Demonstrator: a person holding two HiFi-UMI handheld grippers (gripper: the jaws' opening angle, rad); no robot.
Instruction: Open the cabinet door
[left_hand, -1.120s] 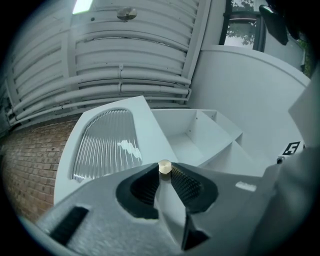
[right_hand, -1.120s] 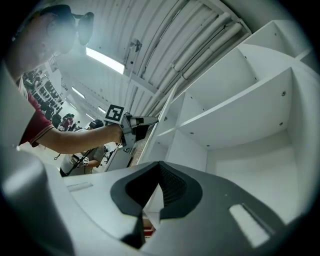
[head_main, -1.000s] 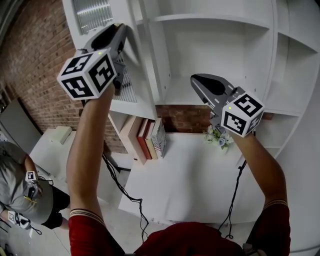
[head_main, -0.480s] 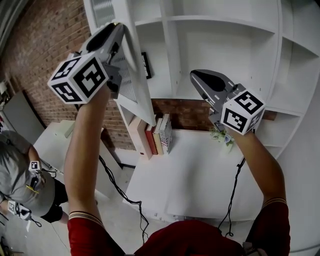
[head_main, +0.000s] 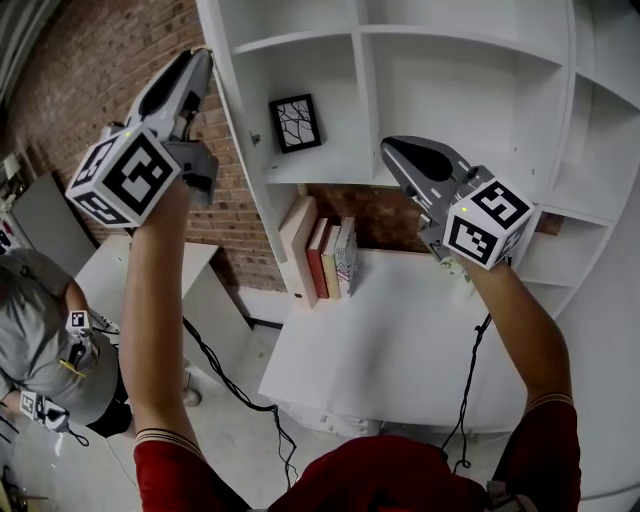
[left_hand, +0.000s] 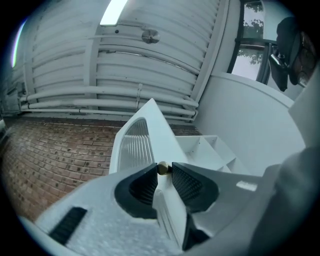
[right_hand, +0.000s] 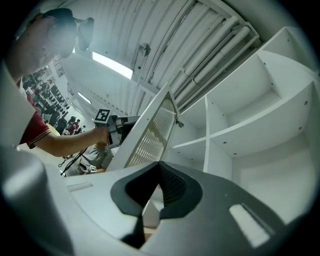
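The white cabinet door (left_hand: 150, 125) with its ribbed glass panel (right_hand: 150, 137) stands swung wide open, out from the shelves. My left gripper (head_main: 203, 55) is at the door's free edge, upper left in the head view. Its jaws are opening, and the small brass knob (left_hand: 163, 169) sits between the fingertips with the pads no longer pressing on it. My right gripper (head_main: 398, 152) hangs in front of the open shelf compartments, apart from the door. Its jaws (right_hand: 160, 172) are shut with nothing in them.
A framed picture (head_main: 296, 122) stands on the uncovered shelf, and books (head_main: 330, 258) lean below it on the white table (head_main: 390, 350). A brick wall (head_main: 100, 60) runs behind the cabinet. A person in grey (head_main: 40, 350) sits at the lower left, and cables (head_main: 230, 370) trail over the floor.
The door has swung further out to the left with my left gripper on its knob, uncovering the shelf with the framed picture. My right gripper has barely shifted in the view.
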